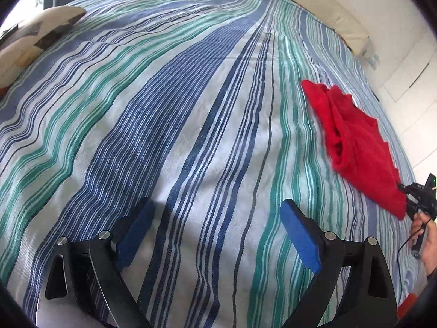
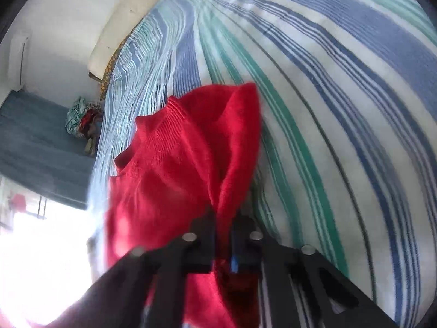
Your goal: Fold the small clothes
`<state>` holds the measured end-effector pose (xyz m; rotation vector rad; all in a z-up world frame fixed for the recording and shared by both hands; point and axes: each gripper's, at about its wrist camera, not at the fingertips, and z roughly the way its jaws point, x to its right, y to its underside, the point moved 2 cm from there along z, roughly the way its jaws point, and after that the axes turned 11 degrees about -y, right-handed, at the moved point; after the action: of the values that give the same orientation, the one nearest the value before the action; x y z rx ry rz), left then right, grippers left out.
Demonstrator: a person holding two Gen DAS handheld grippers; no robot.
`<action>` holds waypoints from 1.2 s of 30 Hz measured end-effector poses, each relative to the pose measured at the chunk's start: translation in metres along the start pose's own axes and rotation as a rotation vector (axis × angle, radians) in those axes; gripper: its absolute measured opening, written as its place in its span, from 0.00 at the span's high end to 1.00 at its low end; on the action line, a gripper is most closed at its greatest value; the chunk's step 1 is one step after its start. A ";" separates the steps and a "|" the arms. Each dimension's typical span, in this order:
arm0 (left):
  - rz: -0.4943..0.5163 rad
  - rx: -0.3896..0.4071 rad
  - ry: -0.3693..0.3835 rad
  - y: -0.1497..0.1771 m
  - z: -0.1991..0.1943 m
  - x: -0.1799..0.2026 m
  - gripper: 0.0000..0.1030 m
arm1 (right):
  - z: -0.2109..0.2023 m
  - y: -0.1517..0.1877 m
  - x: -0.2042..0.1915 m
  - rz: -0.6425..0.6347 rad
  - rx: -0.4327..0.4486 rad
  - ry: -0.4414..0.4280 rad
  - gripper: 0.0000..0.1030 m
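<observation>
- Overhead, from the left wrist view, the left tool [image 1: 217,213] hovers over the bed [image 1: 169,104] with its two blue-padded black fingers spread wide and nothing between them.
- The woven bedcover shows long stripes of navy, teal, pale blue and white, faintly creased.
- One red garment [image 1: 352,142], a soft fuzzy knit, lies bunched on the bed to the right of the left tool, well apart from it.
- At that garment's near corner the right tool [image 1: 409,194] pinches the cloth, a hand [image 1: 428,235] on its handle.
- One patterned cushion [image 1: 32,38], cream with brown patches, rests at the bed's far left edge.
- Next, from the right wrist view, the right tool [image 2: 225,227] has its two fingers clamped tight on a ridge of the red garment [image 2: 174,169], whose ribbed edge and folds are blurred.
- One heap of mixed clothes [image 2: 83,121] sits beside the bed on a blue surface.
</observation>
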<state>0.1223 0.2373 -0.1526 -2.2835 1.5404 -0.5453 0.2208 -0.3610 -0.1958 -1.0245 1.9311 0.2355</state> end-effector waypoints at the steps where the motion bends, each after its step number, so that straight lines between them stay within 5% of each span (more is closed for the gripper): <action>1: -0.002 0.002 0.002 0.000 0.000 -0.001 0.08 | 0.000 -0.001 -0.008 -0.019 0.022 0.030 0.91; 5: -0.008 0.006 0.003 -0.001 0.002 0.001 0.07 | -0.005 0.000 -0.091 -0.237 0.037 0.077 0.91; 9: -0.014 -0.001 -0.002 -0.006 0.006 0.005 0.07 | 0.013 0.017 -0.193 -0.425 -0.043 0.042 0.91; 14: -0.031 -0.009 0.034 -0.007 0.005 -0.001 0.07 | 0.091 0.061 -0.271 -0.546 -0.183 0.016 0.91; 21: 0.004 -0.004 0.005 -0.005 0.006 0.004 0.07 | 0.191 0.112 -0.257 -0.442 -0.293 0.046 0.86; 22: 0.009 -0.004 0.000 -0.005 0.007 0.005 0.07 | 0.198 0.118 -0.254 -0.416 -0.330 0.007 0.76; 25: 0.017 -0.004 -0.009 -0.005 0.008 0.007 0.07 | 0.206 0.128 -0.249 -0.321 -0.438 -0.189 0.19; 30: 0.010 -0.005 -0.012 -0.006 0.008 0.007 0.07 | 0.156 0.101 -0.269 -0.333 -0.365 -0.351 0.18; 33: 0.012 -0.005 -0.015 -0.006 0.009 0.008 0.07 | 0.137 0.072 -0.271 -0.378 -0.297 -0.218 0.20; 36: 0.009 -0.004 -0.011 -0.007 0.009 0.007 0.07 | 0.139 0.085 -0.261 -0.412 -0.390 -0.174 0.33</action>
<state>0.1344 0.2337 -0.1563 -2.2770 1.5472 -0.5271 0.3096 -0.0870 -0.0880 -1.5761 1.5062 0.4601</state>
